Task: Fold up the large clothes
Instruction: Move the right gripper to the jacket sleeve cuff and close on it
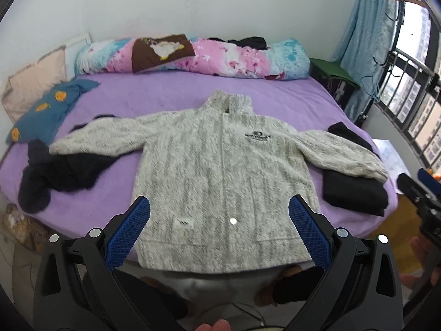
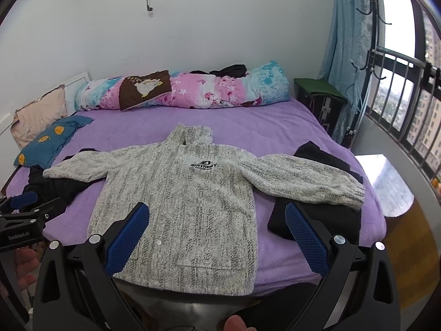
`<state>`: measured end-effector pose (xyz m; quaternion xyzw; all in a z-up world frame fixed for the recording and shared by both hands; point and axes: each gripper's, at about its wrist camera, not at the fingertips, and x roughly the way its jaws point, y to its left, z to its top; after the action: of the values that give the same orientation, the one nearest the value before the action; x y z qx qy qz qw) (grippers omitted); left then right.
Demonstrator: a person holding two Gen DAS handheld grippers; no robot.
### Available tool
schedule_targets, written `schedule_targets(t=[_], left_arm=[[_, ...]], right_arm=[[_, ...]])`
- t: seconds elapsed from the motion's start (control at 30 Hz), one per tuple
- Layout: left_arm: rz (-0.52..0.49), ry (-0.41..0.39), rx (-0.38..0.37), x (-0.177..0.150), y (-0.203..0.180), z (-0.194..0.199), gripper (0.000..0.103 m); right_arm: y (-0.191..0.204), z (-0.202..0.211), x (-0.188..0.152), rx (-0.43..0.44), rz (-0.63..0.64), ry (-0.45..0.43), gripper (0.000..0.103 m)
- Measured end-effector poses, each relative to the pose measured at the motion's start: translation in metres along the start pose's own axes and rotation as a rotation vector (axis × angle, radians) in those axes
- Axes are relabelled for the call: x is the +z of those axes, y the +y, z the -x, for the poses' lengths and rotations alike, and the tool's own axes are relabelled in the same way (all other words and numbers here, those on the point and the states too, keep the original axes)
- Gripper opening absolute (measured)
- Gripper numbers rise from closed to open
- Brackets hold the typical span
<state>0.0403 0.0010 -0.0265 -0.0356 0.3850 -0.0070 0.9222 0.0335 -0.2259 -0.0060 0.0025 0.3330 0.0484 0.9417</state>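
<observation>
I have both sets of jaws spread wide and empty, the left gripper (image 1: pixel 219 212) and the right gripper (image 2: pixel 216 218) each hovering over the hem end of the grey fleece jacket (image 1: pixel 220 171). The jacket lies flat and face up on the purple bed (image 1: pixel 165 96), collar toward 12 o'clock and sleeves out to 9 and 3. A crumpled dark garment (image 1: pixel 58 171) sits under the 9 o'clock sleeve, a folded black stack (image 2: pixel 319 218) under the 3 o'clock one, and a rolled floral quilt (image 2: pixel 220 91) lies along the wall at 12 o'clock.

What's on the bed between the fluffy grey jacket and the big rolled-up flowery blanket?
Nothing: only bare purple bedsheet lies between the grey jacket and the rolled blanket, shown clearly in the right wrist view.
</observation>
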Motion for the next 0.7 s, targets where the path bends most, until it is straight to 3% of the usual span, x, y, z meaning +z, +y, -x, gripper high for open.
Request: schedule_targets(t=[0.1,0.3,0.57,0.7], left_arm=[[0.013,-0.013,-0.046,0.002,0.001,-0.005,0.097],[-0.004,-0.017,0.003,0.007,-0.005,-0.024,0.097],[-0.046,0.014,-0.042,0.014,-0.035,-0.059,0.097],[-0.069,0.021,-0.074,0.025,-0.06,-0.088,0.097]], right_arm=[[-0.007,-0.003,0.002,0.019,-0.028,0.003,0.097],[-0.022,-0.008,0.004,0.034,-0.055,-0.013,0.097],[-0.042,-0.031,0.0,0.038,-0.069,0.019,0.097],[-0.065,-0.048,-0.002,-0.019,-0.09,0.023,0.097]])
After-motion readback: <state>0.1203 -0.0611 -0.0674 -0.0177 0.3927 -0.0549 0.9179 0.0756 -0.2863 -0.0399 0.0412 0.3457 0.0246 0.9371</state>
